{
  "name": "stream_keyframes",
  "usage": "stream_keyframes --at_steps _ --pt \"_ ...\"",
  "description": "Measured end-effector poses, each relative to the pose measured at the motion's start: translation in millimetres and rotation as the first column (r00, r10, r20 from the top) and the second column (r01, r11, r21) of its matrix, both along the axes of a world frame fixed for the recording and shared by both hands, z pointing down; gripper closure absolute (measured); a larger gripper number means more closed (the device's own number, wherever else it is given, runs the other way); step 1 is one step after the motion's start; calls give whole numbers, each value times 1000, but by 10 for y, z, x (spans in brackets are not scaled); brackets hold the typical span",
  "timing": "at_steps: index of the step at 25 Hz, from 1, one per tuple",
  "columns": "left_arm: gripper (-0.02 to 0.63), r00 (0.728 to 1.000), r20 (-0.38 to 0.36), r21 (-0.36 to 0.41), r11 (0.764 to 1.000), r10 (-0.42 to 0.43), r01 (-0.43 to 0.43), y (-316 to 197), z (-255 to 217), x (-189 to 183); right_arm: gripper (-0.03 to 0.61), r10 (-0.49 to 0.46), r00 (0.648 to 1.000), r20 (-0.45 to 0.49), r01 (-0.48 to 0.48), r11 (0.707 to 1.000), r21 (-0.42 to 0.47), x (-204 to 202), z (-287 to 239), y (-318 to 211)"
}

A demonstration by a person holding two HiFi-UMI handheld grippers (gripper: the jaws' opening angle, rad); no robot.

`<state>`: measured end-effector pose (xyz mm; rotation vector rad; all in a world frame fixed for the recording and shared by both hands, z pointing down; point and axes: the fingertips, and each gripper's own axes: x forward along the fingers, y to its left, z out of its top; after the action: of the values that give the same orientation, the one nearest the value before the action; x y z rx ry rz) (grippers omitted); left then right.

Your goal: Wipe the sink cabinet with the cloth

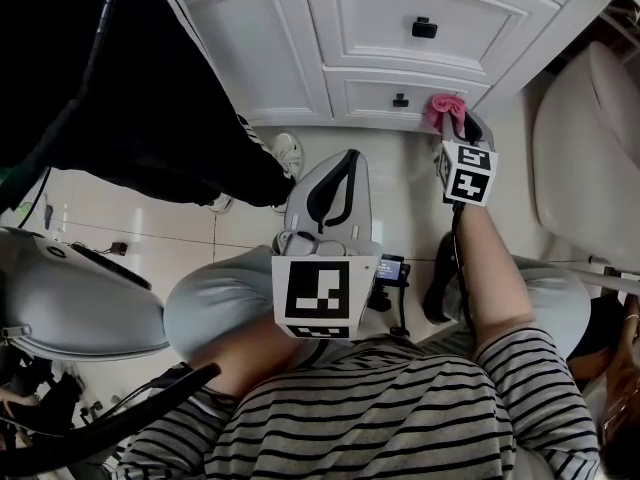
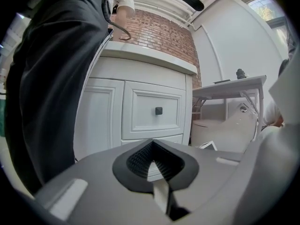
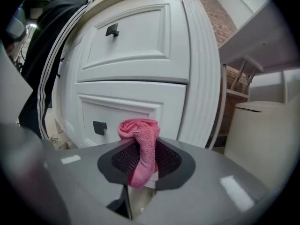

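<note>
The white sink cabinet [image 1: 330,48] fills the top of the head view, with two drawers that have black knobs [image 1: 424,28]. My right gripper [image 1: 458,120] is shut on a bunched pink cloth [image 1: 445,106], held by the bottom right corner of the lower drawer [image 3: 136,109]. In the right gripper view the cloth [image 3: 140,146] sticks out of the jaws just in front of that drawer, right of its knob [image 3: 99,127]; I cannot tell whether they touch. My left gripper [image 1: 338,173] rests over my lap, shut and empty, and points at the cabinet [image 2: 140,107].
A person in black clothes [image 1: 150,98] stands at the cabinet's left side, one white shoe [image 1: 288,153] on the tiled floor. A toilet [image 1: 590,158] stands close on the right. A white folding table [image 2: 234,84] is right of the cabinet.
</note>
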<state>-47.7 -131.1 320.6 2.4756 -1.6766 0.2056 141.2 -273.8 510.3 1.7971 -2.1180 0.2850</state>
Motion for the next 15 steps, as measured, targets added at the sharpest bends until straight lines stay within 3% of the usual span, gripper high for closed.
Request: stream_keyframes --at_steps 5,6,8,10,12,15 --pt "620 1000 -13 11 1000 -8 8 -7 -62 -50 492 188 979 84 -186 982 -30 396 32 202" --pt "620 1000 -20 14 1000 -9 9 -7 -73 -53 492 155 984 87 -153 988 -23 274 37 197" --pt "620 1000 -30 2 1000 -8 8 14 -67 -53 492 -10 997 78 10 1000 0 -250 71 164" --pt "620 999 -36 -19 1000 -8 8 39 -57 -60 492 -174 980 96 175 985 6 -867 159 133" --pt "620 999 -37 -18 1000 -20 19 30 -57 -91 492 -235 967 99 237 971 -11 -1226 294 86" --pt "620 998 -43 -26 999 -39 38 -5 -15 -149 491 -293 956 27 294 955 -35 -1403 489 14"
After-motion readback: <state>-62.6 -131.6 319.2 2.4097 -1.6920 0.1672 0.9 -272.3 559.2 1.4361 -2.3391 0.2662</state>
